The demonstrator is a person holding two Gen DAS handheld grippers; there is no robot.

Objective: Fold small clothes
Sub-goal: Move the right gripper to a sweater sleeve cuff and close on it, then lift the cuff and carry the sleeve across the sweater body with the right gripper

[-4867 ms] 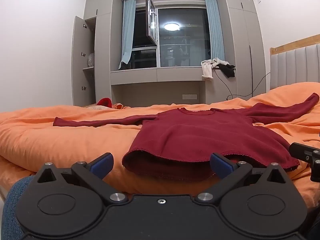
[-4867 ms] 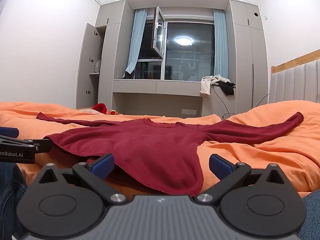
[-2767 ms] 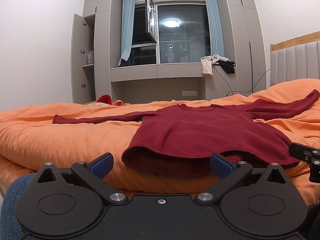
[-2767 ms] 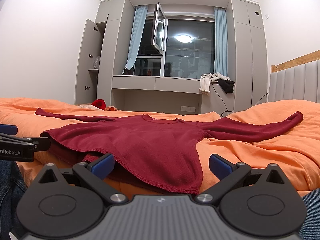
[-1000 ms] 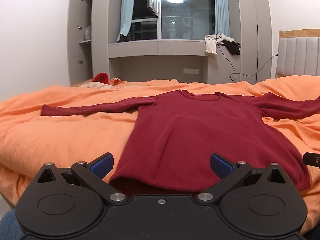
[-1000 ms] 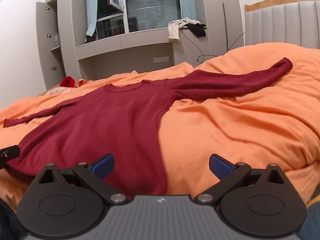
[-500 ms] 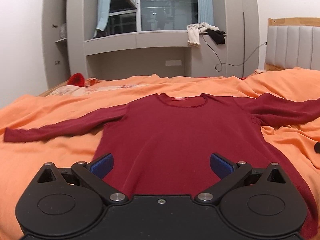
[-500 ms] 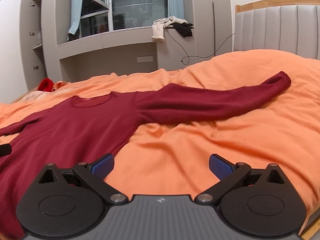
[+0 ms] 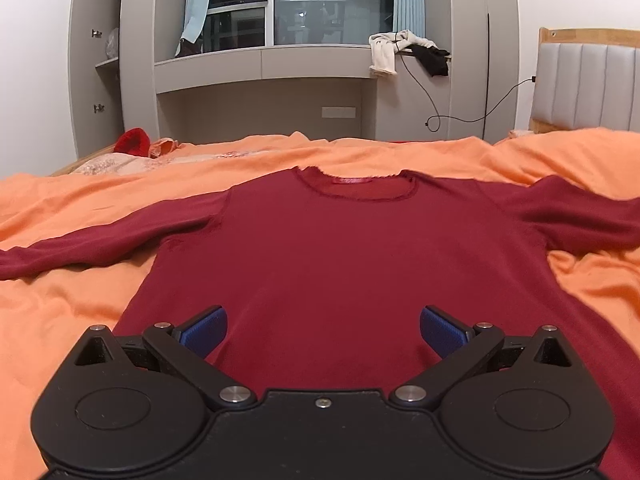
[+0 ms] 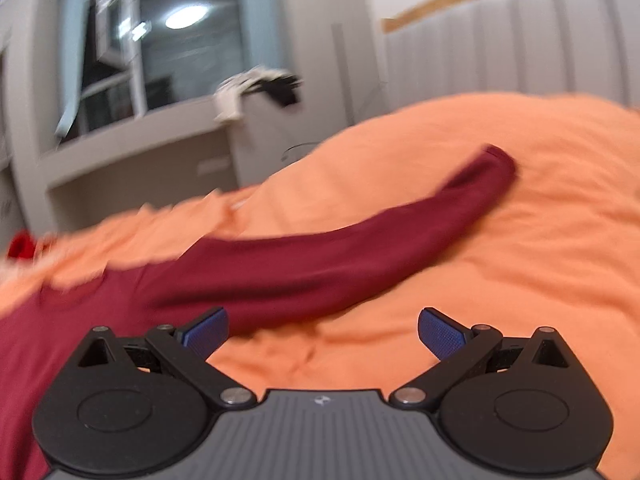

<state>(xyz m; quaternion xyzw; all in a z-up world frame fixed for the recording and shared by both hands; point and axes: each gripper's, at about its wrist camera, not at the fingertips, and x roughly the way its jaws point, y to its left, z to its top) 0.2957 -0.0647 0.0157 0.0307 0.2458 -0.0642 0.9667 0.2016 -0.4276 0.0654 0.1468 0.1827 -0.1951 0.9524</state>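
Observation:
A dark red long-sleeved sweater lies flat, front up, on the orange bed cover, sleeves spread to both sides, collar at the far end. My left gripper is open and empty, hovering over the sweater's lower body. In the right wrist view the sweater's right sleeve stretches up and right across the cover, its cuff at the far end. My right gripper is open and empty, above the cover just in front of that sleeve. This view is motion-blurred.
A padded headboard stands at the right. Beyond the bed are a window ledge with draped clothes, a hanging cable, an open cupboard and a small red item on the far left bed edge.
Both grippers have moved forward over the bed. The left went from the hem to above the sweater's body. The right swung right toward the right sleeve. Both stayed open.

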